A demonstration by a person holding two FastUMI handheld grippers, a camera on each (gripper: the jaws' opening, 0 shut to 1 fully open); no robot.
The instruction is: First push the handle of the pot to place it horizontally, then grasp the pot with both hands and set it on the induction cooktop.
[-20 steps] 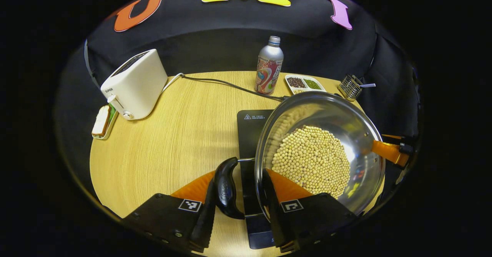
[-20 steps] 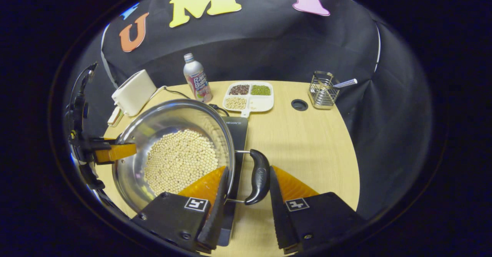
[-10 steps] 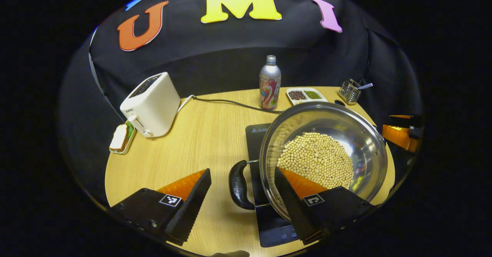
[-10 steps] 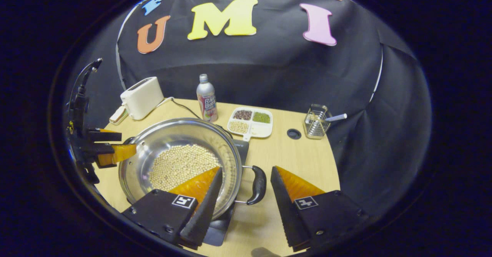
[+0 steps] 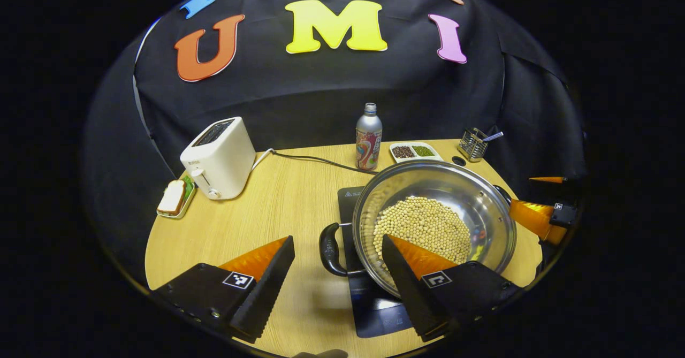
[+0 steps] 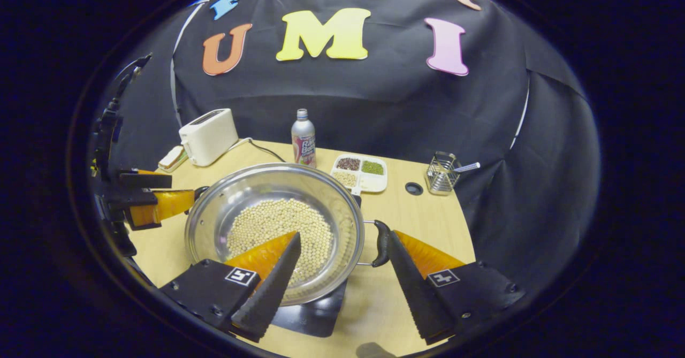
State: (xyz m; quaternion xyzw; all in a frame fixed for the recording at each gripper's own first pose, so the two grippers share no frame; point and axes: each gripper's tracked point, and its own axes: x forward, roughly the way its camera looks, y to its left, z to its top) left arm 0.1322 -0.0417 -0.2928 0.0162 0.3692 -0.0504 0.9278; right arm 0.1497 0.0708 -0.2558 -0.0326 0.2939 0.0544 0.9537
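A steel pot [image 5: 455, 187] full of pale beans [image 5: 423, 227] rests on the black induction cooktop [image 5: 374, 310]. Its two black side handles point left and right. My left gripper [image 5: 337, 239] is open, with the left handle [image 5: 327, 250] in the gap between its fingers and touched by neither. In the right gripper view the pot [image 6: 257, 192] sits on the cooktop [image 6: 310, 318], and my right gripper [image 6: 345, 235] is open with the right handle [image 6: 381, 243] just inside its right finger. Each view also catches the other gripper beyond the pot's far rim [image 5: 527, 193] [image 6: 182, 187].
On the round wooden table [image 5: 267, 208] stand a white toaster [image 5: 219, 157] with a cord [image 5: 316, 160], a bread slice on a small tray [image 5: 172, 197], a bottle [image 5: 368, 144], a divided dish of beans [image 5: 415, 151] and a wire holder [image 5: 473, 144].
Both grippers were shut on the pot's handles a second ago. They have opened, let go and drawn back. The pot has settled onto the cooktop.
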